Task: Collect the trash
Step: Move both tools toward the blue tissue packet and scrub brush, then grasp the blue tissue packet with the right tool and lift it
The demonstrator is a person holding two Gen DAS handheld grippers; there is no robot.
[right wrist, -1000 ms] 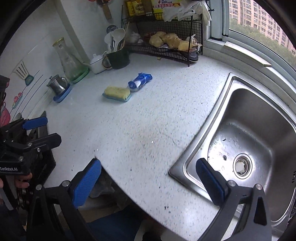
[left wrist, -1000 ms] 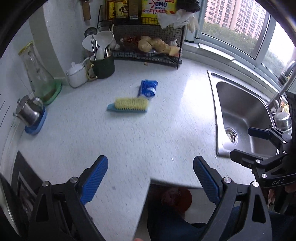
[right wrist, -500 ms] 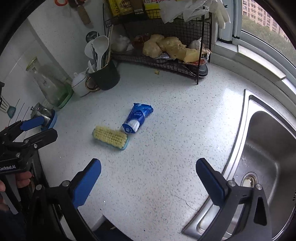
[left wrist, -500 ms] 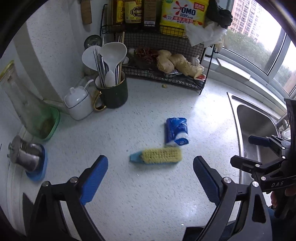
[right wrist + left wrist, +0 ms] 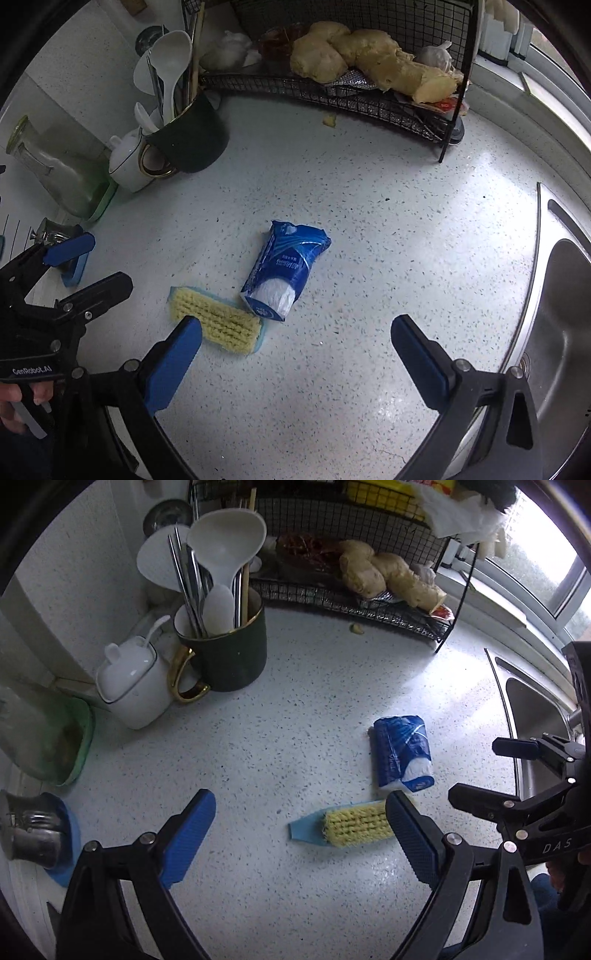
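Observation:
A blue and white plastic wrapper (image 5: 402, 755) (image 5: 286, 271) lies flat on the speckled white counter. Just in front of it lies a scrub brush (image 5: 351, 825) (image 5: 218, 325) with yellow bristles and a light blue base. My left gripper (image 5: 301, 834) hovers open above the counter, its right pad over the brush's end, nothing between its jaws. My right gripper (image 5: 295, 360) also stands open above the counter, the wrapper beyond its jaws and the brush by its left pad. Each gripper shows at the edge of the other's view.
A dark mug of utensils (image 5: 225, 653), a white lidded pot (image 5: 131, 685), a glass carafe (image 5: 55, 170) and a small steel pot (image 5: 27, 829) stand at the left. A black wire rack (image 5: 369, 96) with ginger stands behind. The sink (image 5: 561, 314) is at the right.
Both grippers have moved forward from the counter's front edge over the counter toward the wrapper and brush, which now sit close in front of the jaws. Both stayed open.

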